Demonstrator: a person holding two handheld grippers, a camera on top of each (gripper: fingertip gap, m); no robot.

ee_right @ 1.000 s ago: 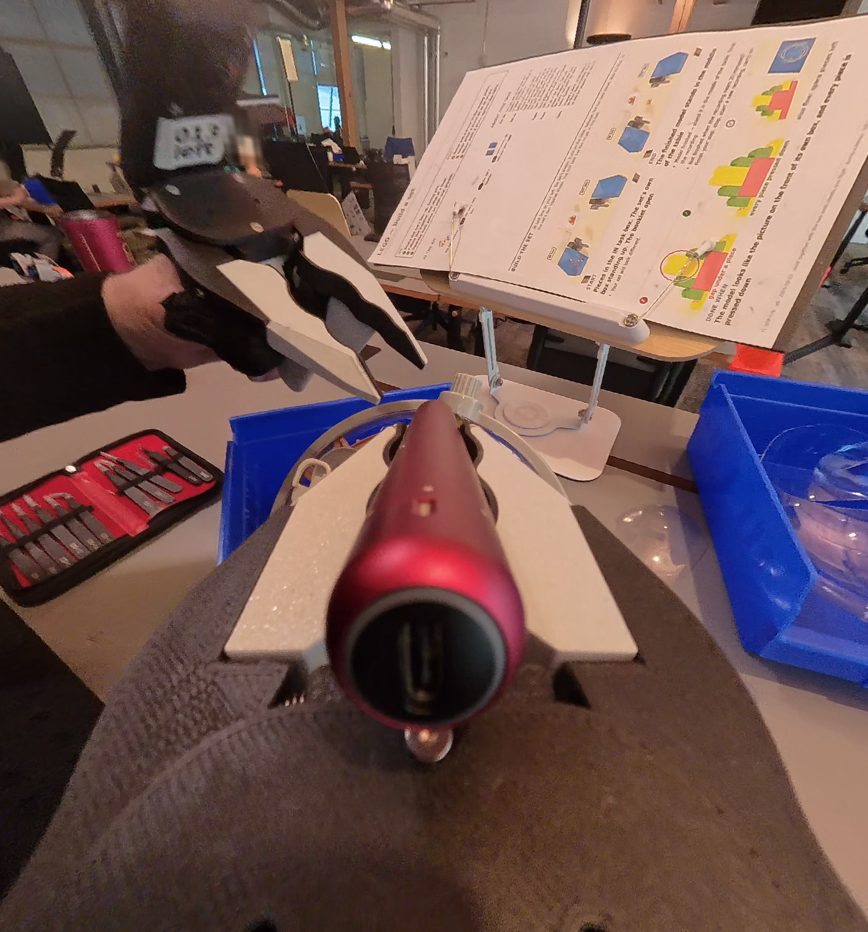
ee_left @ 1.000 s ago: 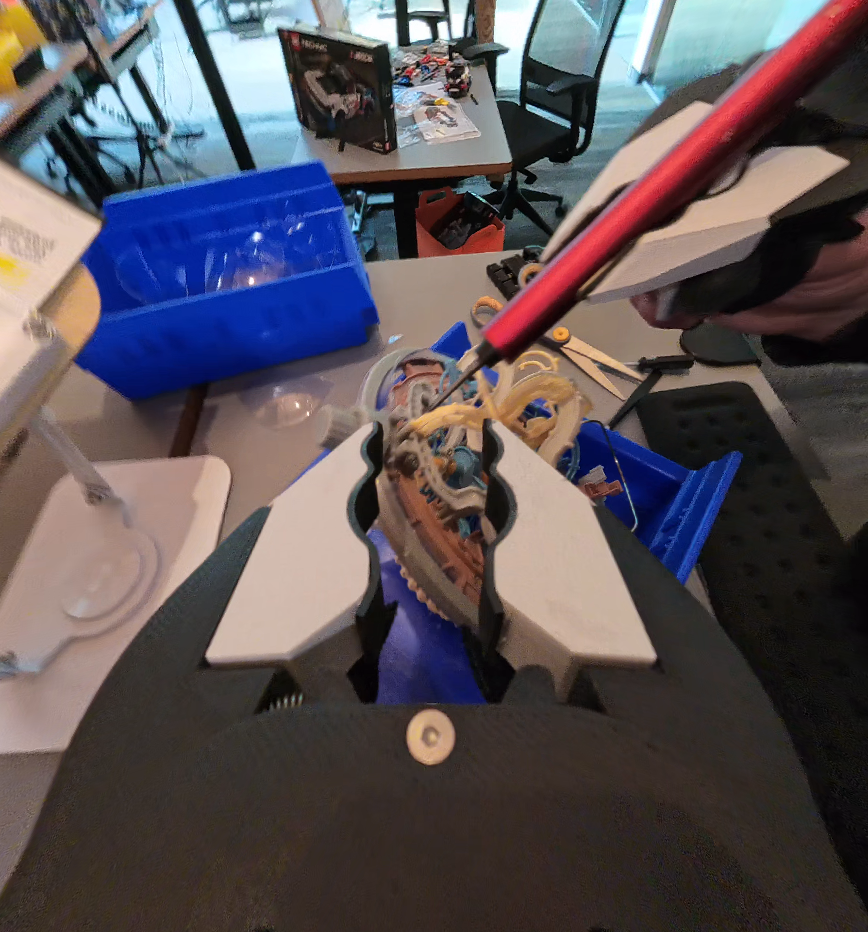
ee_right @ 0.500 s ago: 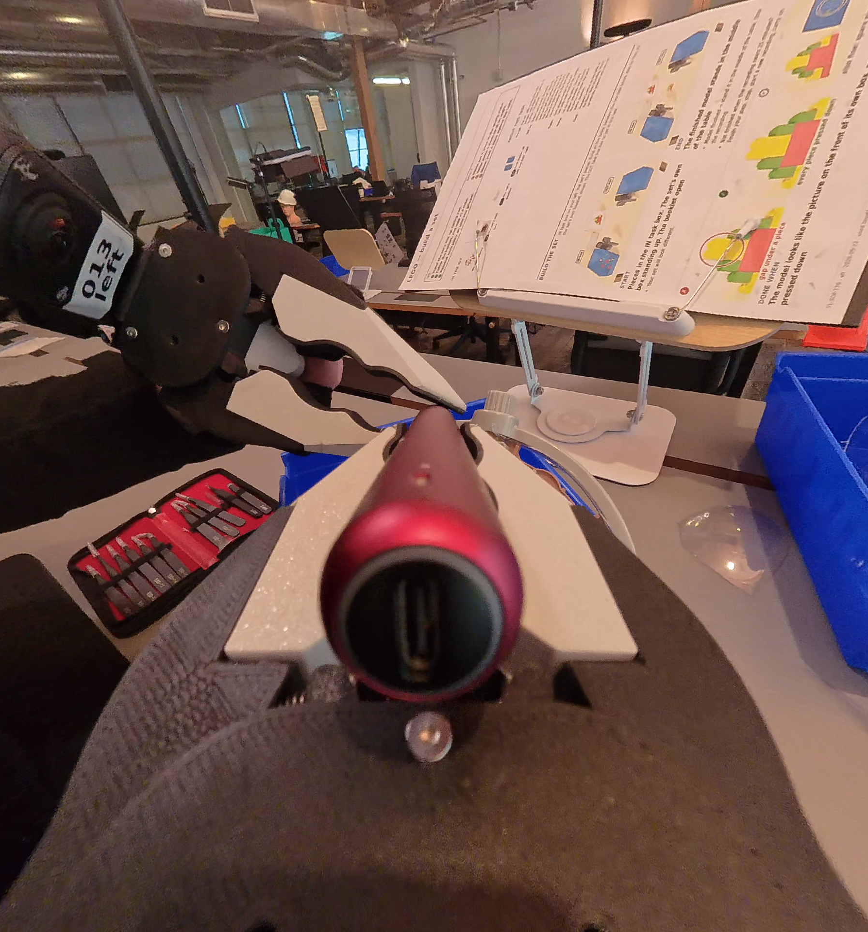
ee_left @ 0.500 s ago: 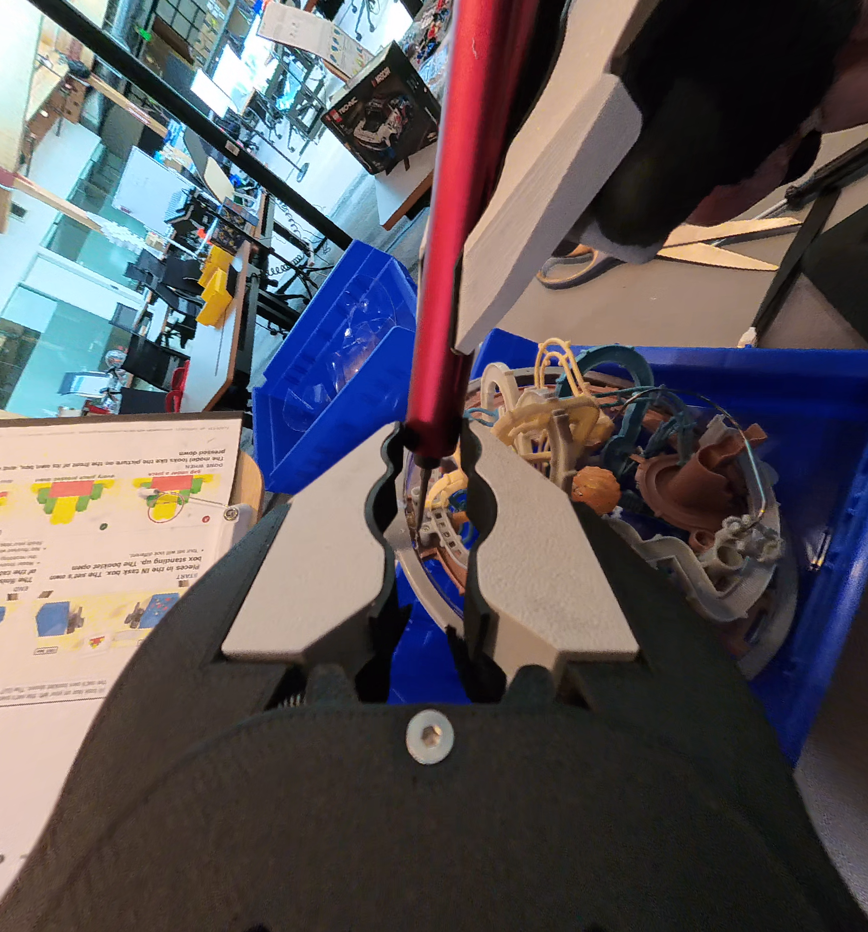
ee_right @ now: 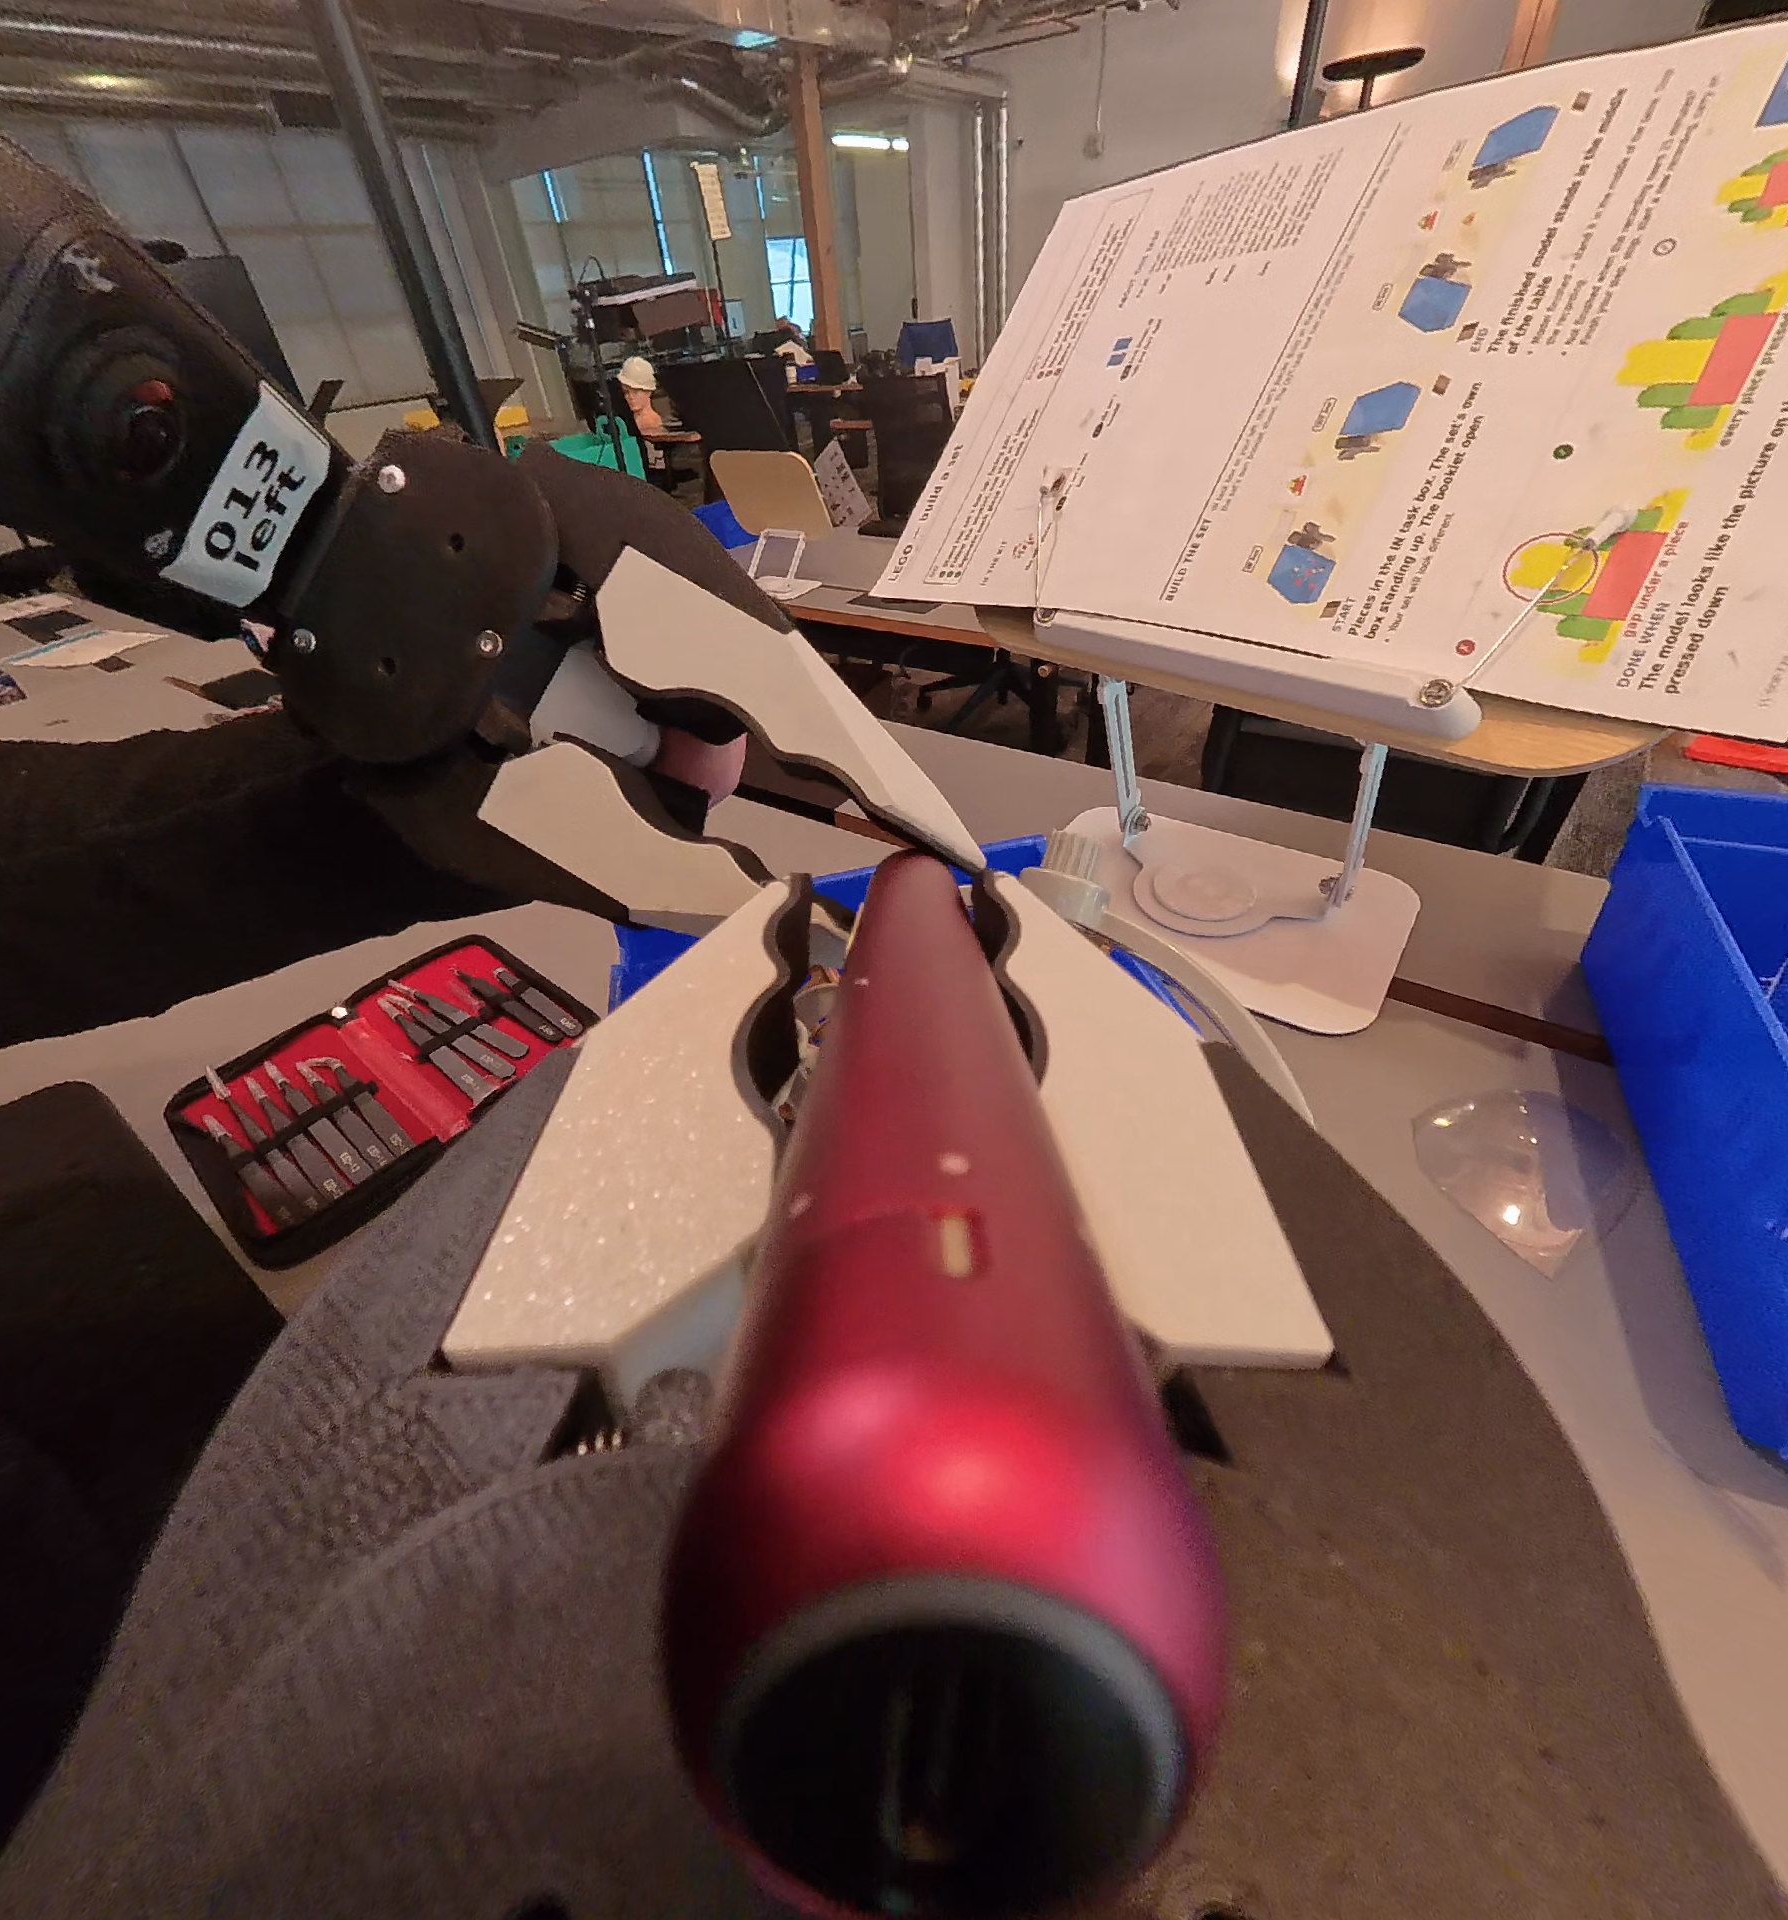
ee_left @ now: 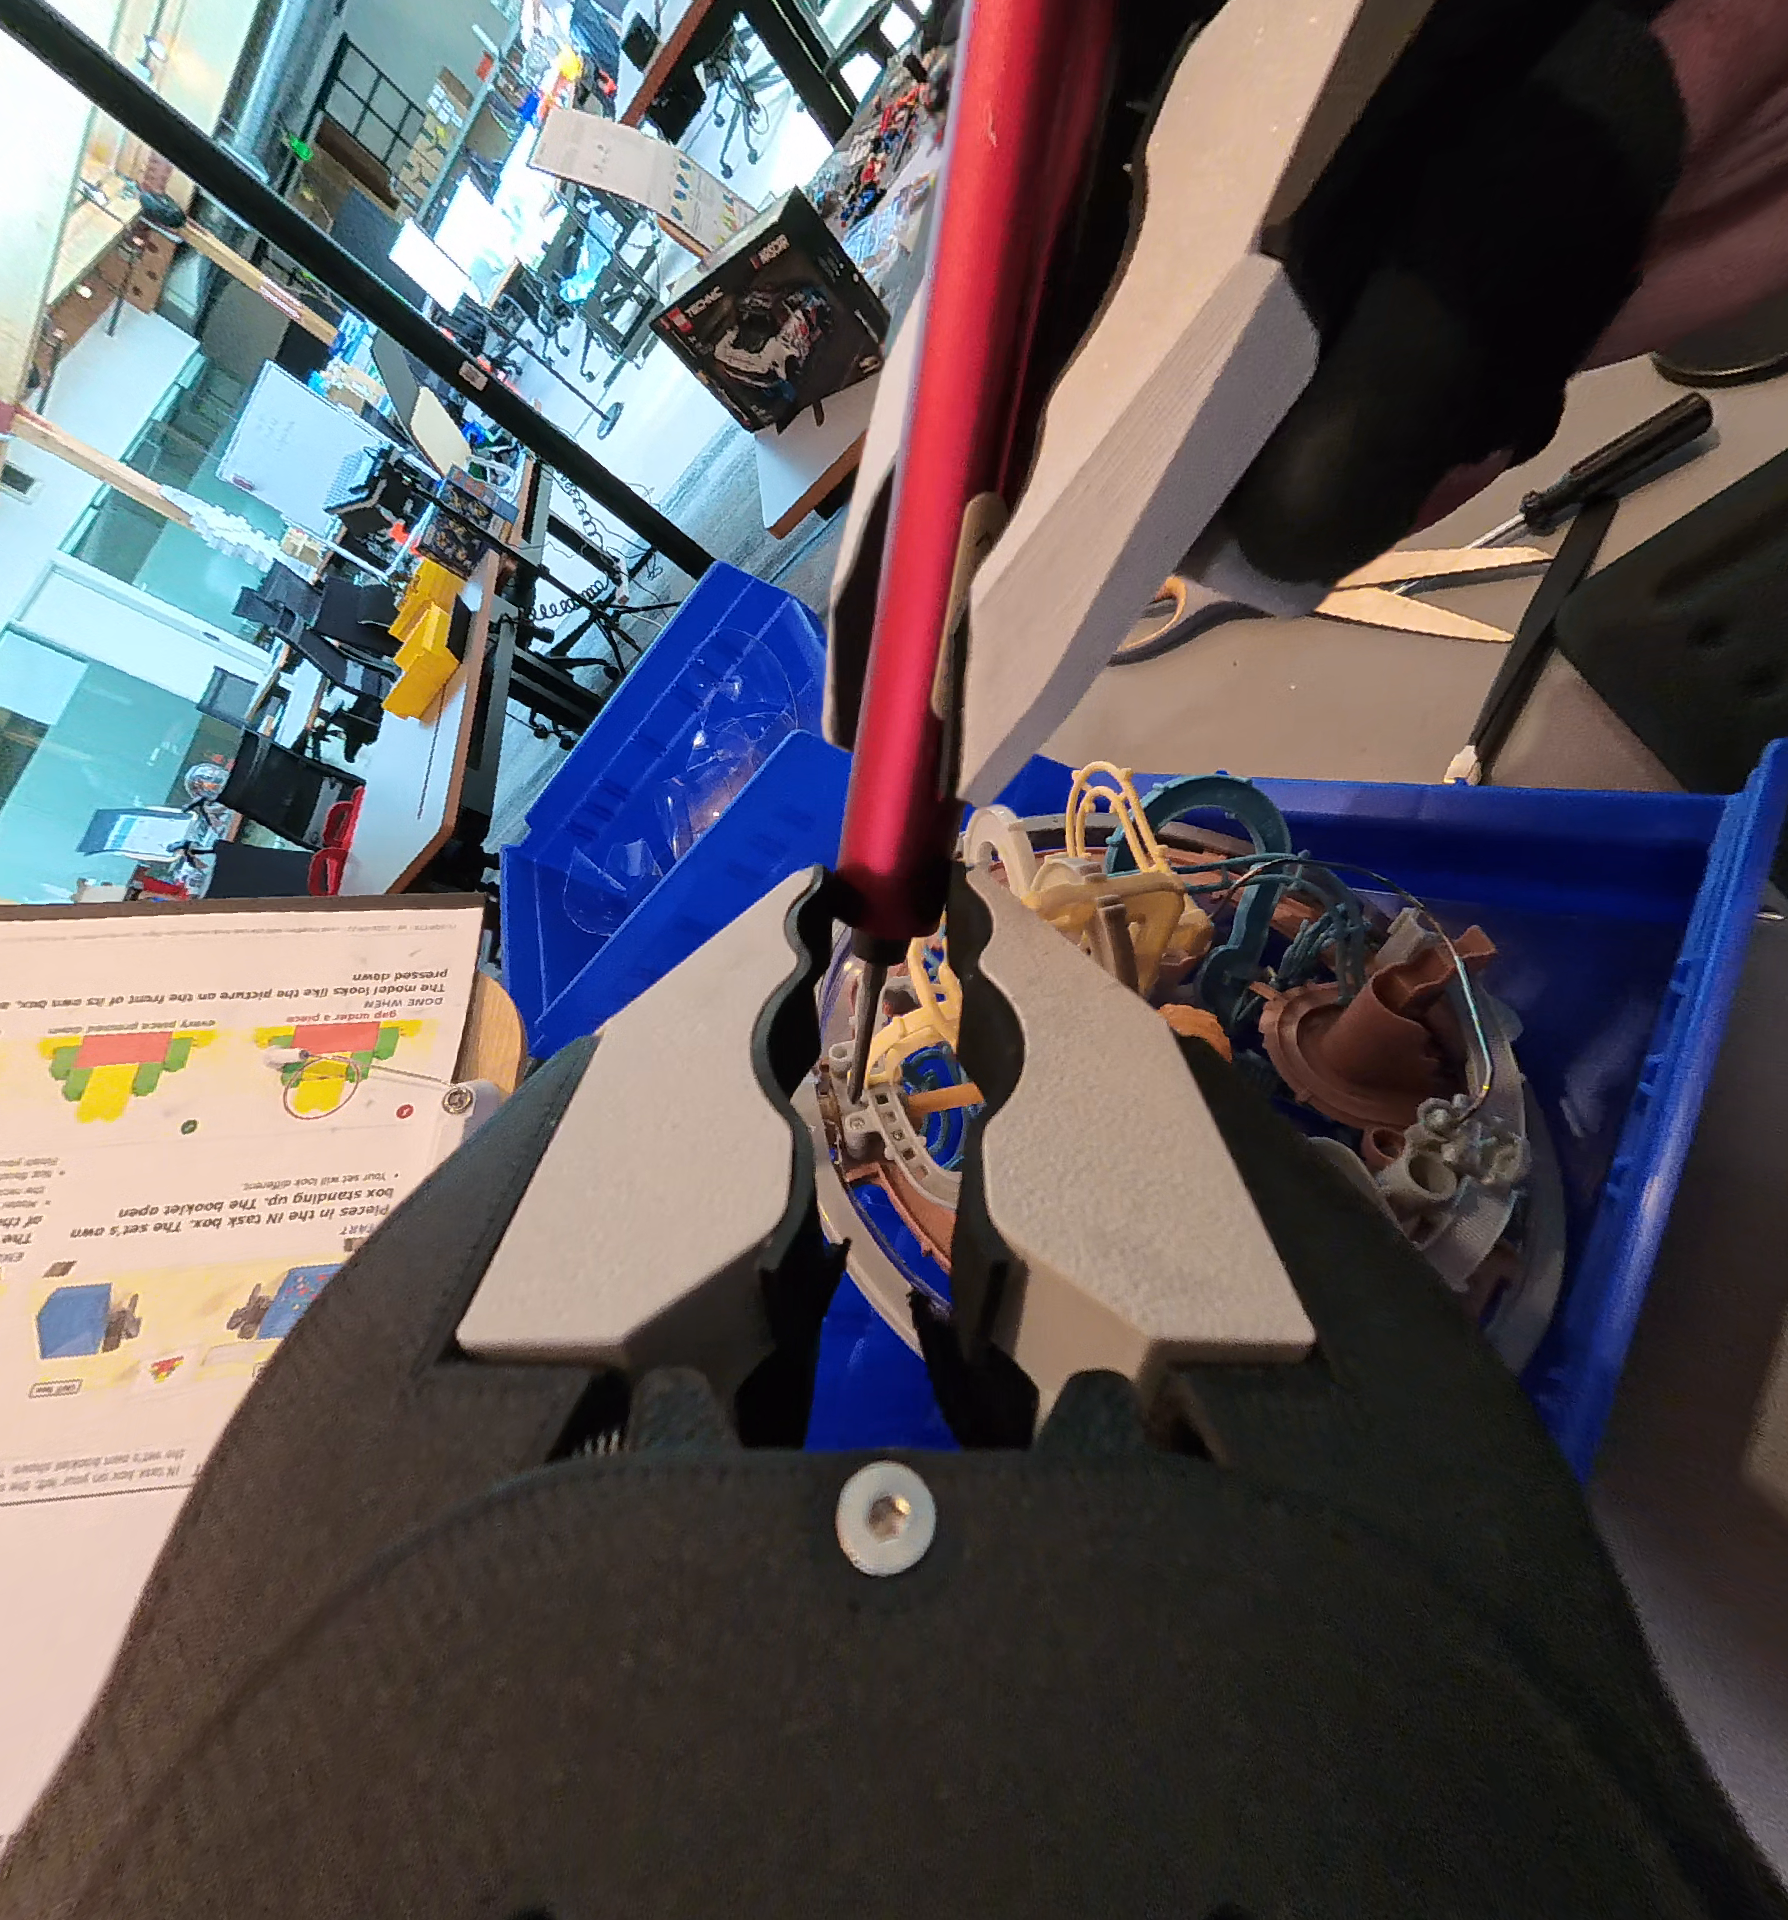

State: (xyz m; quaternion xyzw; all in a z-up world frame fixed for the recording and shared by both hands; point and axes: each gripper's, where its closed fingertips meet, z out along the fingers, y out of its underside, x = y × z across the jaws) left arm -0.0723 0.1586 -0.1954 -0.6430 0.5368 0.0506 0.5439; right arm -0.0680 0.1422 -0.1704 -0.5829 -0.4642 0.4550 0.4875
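Note:
My left gripper point(ee_left: 890, 894) is shut on the rim of a round plastic maze model point(ee_left: 1337, 1039) with cream, teal and brown tracks. The model sits tilted in a small blue bin point(ee_left: 1648, 935). My right gripper point(ee_right: 890, 894) is shut on a red screwdriver point(ee_right: 921, 1299). In the left wrist view the screwdriver point(ee_left: 973, 416) comes down steeply from the right gripper point(ee_left: 905, 748). Its thin bit passes between my left fingers and touches a grey part on the model's edge. In the right wrist view the left gripper point(ee_right: 869, 878) sits just past the screwdriver's tip, over the bin point(ee_right: 661, 951).
A large blue bin point(ee_right: 1721, 1091) with clear domes stands to the right, with a loose clear dome point(ee_right: 1513, 1174) beside it. An instruction sheet on a stand point(ee_right: 1389, 416) is behind. A red tweezer case point(ee_right: 370, 1081) lies left. Scissors point(ee_left: 1420, 582), a black screwdriver point(ee_left: 1596, 457) and a black mat point(ee_left: 1752, 623) lie beyond the small bin. The tips of both grippers are at nearly the same place. Both grippers' tips are roughly 35 cm from the loose clear dome point(ee_right: 1513, 1174).
The screwdriver has swung from a slant above the model to a steep angle, and its bit has come down between my left fingers onto the model's edge. The left gripper has rolled, tilting the model.

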